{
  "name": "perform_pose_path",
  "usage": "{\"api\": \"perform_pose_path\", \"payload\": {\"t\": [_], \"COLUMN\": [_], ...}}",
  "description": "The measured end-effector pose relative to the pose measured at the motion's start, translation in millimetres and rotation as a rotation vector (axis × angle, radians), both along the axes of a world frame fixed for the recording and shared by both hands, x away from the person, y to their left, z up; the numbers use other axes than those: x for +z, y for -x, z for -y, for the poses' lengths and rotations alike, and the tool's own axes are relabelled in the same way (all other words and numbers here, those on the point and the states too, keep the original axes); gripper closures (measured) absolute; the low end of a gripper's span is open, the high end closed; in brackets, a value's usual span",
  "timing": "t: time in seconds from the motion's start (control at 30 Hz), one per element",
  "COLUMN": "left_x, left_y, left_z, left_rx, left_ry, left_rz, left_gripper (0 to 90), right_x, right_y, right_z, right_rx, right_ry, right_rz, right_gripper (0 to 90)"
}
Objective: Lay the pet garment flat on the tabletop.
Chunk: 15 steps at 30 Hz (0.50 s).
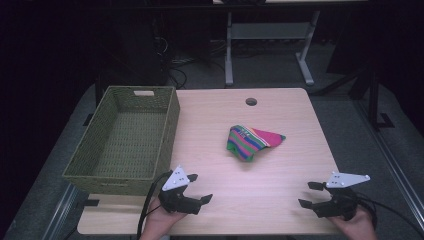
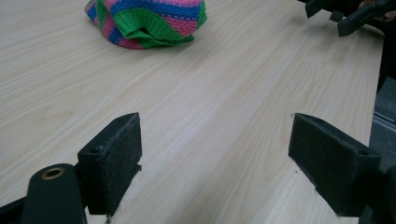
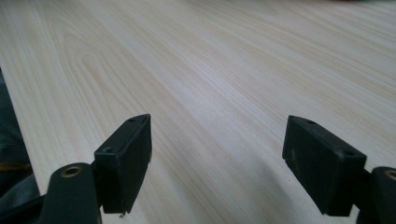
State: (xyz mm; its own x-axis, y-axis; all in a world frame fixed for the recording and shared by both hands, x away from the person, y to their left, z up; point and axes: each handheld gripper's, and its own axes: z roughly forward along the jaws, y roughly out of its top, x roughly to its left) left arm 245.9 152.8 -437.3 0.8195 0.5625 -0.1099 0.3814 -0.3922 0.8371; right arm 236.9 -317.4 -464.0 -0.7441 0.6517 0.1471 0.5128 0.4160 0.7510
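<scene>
Near the front table edge, we are holding the left gripper (image 1: 199, 188) and right gripper (image 1: 306, 195) released, jaws spread, grasping nothing. We are judging this the approach step: the next move calls for reaching the striped knitted sock (image 1: 252, 142), lying mid-table beside the woven green basket (image 1: 102, 176). Pale wooden tabletop (image 1: 280, 115); dim room behind.

The left tongs (image 1: 199, 187), held from below by the left hand (image 1: 161, 220), sit low with jaws spread wide. The right tongs (image 1: 309, 194), in the right hand (image 1: 357, 226), are equally wide apart, both gripping nothing.
</scene>
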Motion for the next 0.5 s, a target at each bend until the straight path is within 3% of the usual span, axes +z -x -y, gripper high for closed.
{"api": "perform_pose_path", "payload": {"t": [0.5], "left_x": [-1.9], "left_y": [-1.1], "left_z": [0.1], "left_rx": [-0.01], "left_ry": [-0.006], "left_rz": [-0.002], "left_gripper": [16.9], "right_x": [11.9], "right_y": [-9.8], "right_z": [-21.1], "right_rx": [0.031], "right_ry": [-0.005], "right_rz": [0.013], "right_gripper": [21.9]}}
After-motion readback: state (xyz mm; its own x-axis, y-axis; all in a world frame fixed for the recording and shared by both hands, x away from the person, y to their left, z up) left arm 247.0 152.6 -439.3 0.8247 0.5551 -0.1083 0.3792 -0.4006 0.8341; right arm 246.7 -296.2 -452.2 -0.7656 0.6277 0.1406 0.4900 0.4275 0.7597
